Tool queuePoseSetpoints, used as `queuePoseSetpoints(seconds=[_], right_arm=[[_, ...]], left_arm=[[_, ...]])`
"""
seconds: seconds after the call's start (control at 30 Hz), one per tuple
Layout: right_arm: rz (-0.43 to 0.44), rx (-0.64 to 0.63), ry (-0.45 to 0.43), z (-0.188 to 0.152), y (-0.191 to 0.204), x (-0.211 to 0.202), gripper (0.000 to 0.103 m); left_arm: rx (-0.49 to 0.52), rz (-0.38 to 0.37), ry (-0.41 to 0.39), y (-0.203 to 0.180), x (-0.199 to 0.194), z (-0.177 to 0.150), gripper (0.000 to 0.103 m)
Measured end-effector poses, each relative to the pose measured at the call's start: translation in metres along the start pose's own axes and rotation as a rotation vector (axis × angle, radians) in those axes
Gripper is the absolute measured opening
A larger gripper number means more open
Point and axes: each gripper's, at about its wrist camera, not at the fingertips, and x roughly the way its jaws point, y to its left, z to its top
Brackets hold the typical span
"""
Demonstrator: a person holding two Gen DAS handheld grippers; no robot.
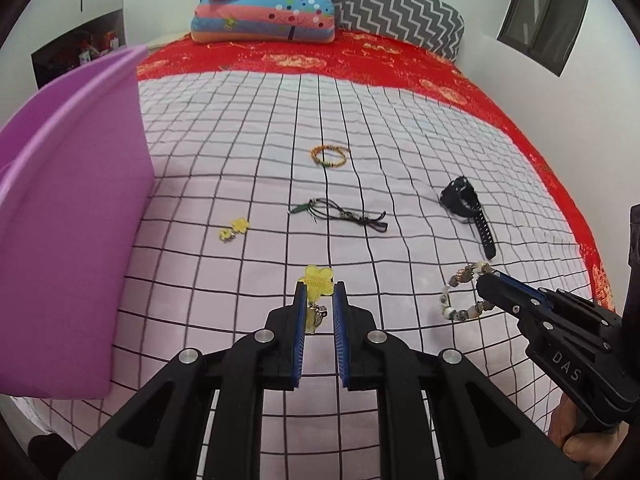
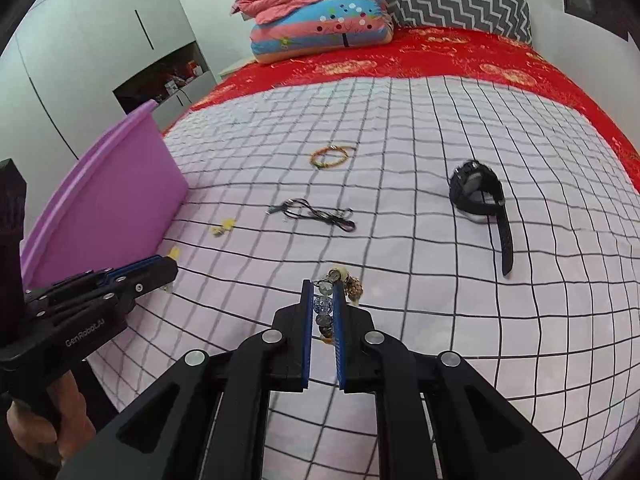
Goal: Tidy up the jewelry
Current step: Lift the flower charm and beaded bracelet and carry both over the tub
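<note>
My left gripper (image 1: 320, 294) is shut on a yellow flower earring (image 1: 319, 280), which hangs between its blue pads above the checked sheet (image 1: 248, 312). My right gripper (image 2: 324, 296) is shut on a beaded bracelet (image 2: 325, 308); in the left wrist view its loop (image 1: 460, 298) dangles from the right gripper's tips (image 1: 486, 278). The left gripper (image 2: 170, 266) shows at the left of the right wrist view, with a bit of yellow at its tip. A purple box (image 1: 72, 220) (image 2: 112, 200) stands on the left of the bed.
On the sheet lie a second yellow earring (image 1: 236, 229) (image 2: 223, 227), a black cord necklace (image 1: 344, 214) (image 2: 316, 213), an orange braided bracelet (image 1: 329, 156) (image 2: 332, 156) and a black watch (image 1: 466, 204) (image 2: 480, 200). Pillows (image 1: 264, 16) are stacked at the bed's far end.
</note>
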Motion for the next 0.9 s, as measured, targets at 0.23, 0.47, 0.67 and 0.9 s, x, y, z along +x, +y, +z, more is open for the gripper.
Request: queuePoseSetpoints(seconds=[0.23, 0.47, 0.67, 0.9], right_arm=[[0.068, -0.057, -0.07, 0.025, 0.043, -0.035, 0.009], [0.145, -0.14, -0.142, 0.057, 0.099, -0.058, 0.009], [0.206, -0.192, -0.153, 0.075, 0.145, -0.057, 0.009], [0.287, -0.273, -0.146, 0.09, 0.207, -0.049, 0.009]], left_arm=[[0.012, -0.001, -0.08, 0.013, -0.052, 0.015, 0.013], [0.003, 0.048, -0.173, 0.039, -0.104, 0.036, 0.014], [0.005, 0.119, -0.257, 0.071, -0.144, 0.045, 0.014], [-0.064, 0.194, -0.284, 0.121, -0.166, 0.046, 0.014]])
